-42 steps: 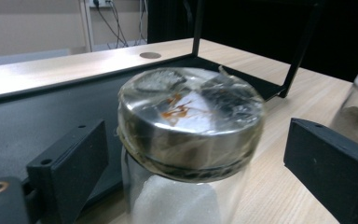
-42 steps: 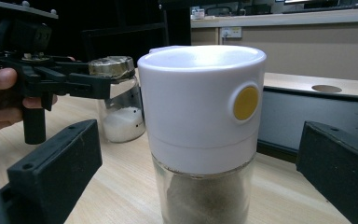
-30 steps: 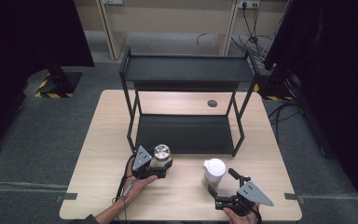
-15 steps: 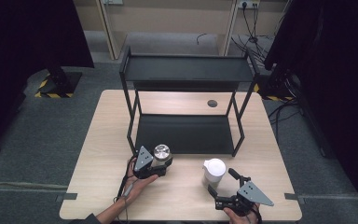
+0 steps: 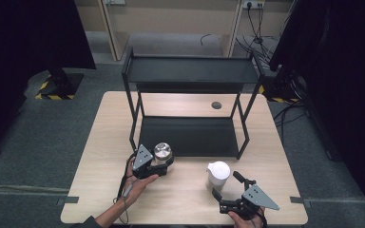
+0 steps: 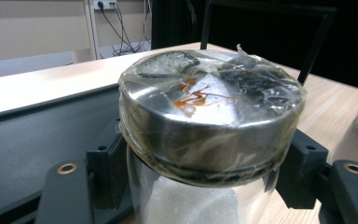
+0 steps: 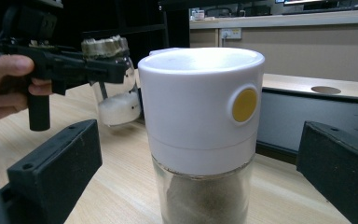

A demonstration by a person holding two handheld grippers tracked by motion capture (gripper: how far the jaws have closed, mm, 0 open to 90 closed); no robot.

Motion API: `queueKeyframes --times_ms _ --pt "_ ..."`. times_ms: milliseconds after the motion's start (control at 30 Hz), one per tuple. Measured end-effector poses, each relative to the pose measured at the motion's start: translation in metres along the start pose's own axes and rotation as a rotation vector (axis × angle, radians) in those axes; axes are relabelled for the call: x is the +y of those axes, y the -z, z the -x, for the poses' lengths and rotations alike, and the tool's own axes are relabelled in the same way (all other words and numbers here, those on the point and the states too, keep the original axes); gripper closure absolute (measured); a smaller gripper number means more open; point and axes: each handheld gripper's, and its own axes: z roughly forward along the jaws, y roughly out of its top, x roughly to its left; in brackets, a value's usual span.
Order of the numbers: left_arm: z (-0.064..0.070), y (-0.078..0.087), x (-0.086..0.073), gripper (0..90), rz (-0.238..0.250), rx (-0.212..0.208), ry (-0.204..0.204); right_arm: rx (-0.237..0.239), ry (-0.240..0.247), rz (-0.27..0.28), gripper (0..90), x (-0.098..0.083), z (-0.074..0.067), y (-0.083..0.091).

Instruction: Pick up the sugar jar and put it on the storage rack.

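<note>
Jars come first: the left claw has just closed on the metal-lidded glass jar, pinching it beside the black rack; the right claw stands spread around the white-capped jar on the desk, neither shelved yet.

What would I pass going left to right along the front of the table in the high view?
Left gripper, shut on the metal-lidded glass jar → white-lidded jar → right gripper, open behind that jar.
</note>
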Motion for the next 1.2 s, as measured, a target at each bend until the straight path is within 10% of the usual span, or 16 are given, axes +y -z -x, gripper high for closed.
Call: queueKeyframes --times_ms 1200 --pt "-0.015 0.022 0.089 31.1 0.010 -0.093 -0.007 -0.009 -0.010 0.004 0.4 -0.001 0.000 0.001"
